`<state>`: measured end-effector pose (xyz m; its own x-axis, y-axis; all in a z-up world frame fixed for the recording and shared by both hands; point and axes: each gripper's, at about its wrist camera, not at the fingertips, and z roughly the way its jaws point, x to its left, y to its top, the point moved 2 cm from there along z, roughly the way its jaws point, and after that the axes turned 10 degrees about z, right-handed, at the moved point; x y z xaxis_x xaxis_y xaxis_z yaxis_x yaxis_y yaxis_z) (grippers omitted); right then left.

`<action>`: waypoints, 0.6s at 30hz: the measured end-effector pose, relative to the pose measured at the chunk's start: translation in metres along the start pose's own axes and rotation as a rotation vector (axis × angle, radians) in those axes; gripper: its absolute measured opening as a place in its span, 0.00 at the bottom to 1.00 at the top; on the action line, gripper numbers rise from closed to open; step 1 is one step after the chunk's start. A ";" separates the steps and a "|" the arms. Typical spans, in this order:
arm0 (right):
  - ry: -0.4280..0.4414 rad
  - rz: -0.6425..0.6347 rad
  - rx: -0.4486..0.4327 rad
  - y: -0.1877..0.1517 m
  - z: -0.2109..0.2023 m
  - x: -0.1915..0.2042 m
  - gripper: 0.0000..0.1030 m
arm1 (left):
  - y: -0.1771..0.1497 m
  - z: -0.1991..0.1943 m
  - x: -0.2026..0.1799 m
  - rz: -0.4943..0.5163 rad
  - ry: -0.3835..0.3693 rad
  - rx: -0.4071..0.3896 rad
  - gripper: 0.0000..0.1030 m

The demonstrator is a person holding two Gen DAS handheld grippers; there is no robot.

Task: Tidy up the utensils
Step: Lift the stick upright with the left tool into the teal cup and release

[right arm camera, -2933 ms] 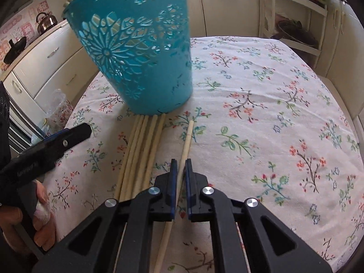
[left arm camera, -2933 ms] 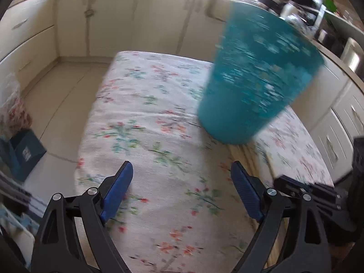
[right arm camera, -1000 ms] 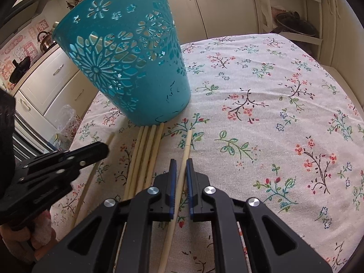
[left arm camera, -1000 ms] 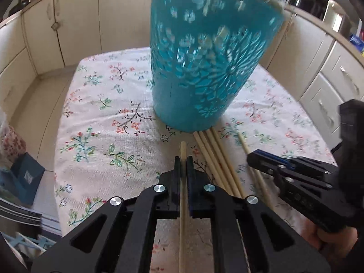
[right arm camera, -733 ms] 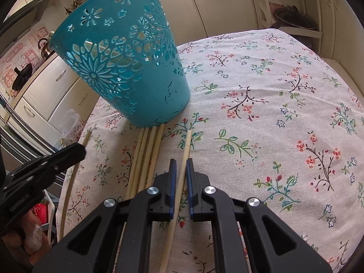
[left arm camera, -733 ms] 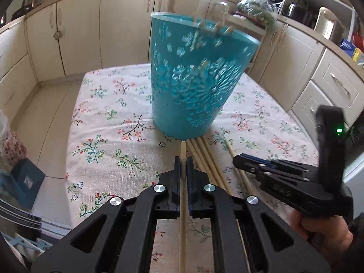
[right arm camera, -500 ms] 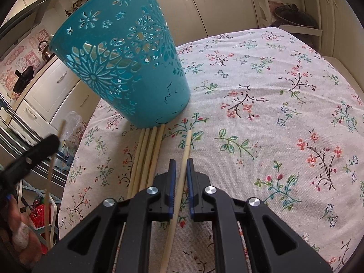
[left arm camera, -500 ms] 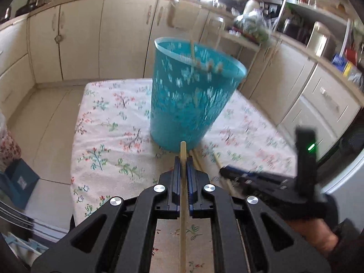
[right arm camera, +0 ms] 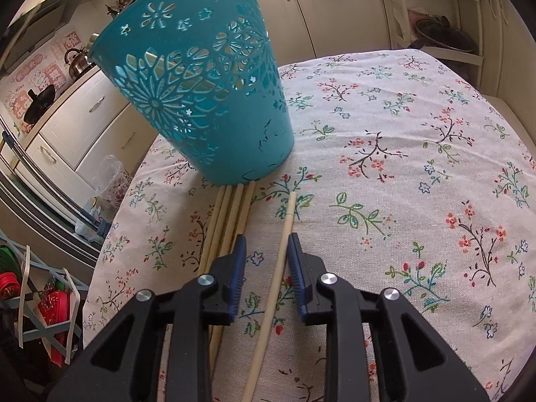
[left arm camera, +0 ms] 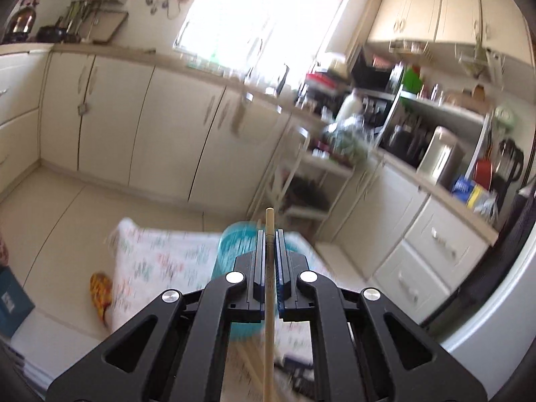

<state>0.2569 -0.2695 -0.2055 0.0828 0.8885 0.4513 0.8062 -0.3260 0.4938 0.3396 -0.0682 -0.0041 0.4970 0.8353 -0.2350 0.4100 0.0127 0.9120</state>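
Note:
My left gripper [left arm camera: 268,234] is shut on a wooden chopstick [left arm camera: 269,301] and held high above the table, with the teal basket [left arm camera: 231,244] blurred below it. In the right wrist view the teal cut-out basket [right arm camera: 207,93] stands on the floral cloth [right arm camera: 418,201]. Several chopsticks [right arm camera: 231,214] lie side by side in front of it. One separate chopstick [right arm camera: 284,234] lies on the cloth between the pads of my right gripper [right arm camera: 266,243], whose jaws are opening; the left pad stands clear of it and the right pad is close beside it.
Cream cabinets [left arm camera: 134,127] and a cluttered counter [left arm camera: 435,154] ring the table. A shelf rack [right arm camera: 442,20] stands beyond the table's far edge. A crate with red and green items [right arm camera: 37,288] sits on the floor at the left.
My left gripper has risen well above the table with its chopstick and tilted up toward the room. My right gripper's jaws have parted around the chopstick on the cloth.

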 end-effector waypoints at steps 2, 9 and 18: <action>0.002 0.002 0.000 0.000 0.000 0.000 0.25 | 0.019 0.009 -0.002 -0.003 0.007 -0.049 0.05; 0.021 0.021 0.004 0.002 -0.001 -0.004 0.25 | 0.063 0.058 0.000 -0.037 0.029 -0.147 0.05; 0.047 0.049 0.007 0.003 -0.001 -0.009 0.25 | 0.062 0.114 0.014 -0.086 0.069 -0.151 0.05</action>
<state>0.2580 -0.2795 -0.2069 0.0945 0.8554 0.5093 0.8062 -0.3659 0.4650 0.4589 -0.1184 0.0109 0.4094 0.8632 -0.2956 0.3264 0.1640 0.9309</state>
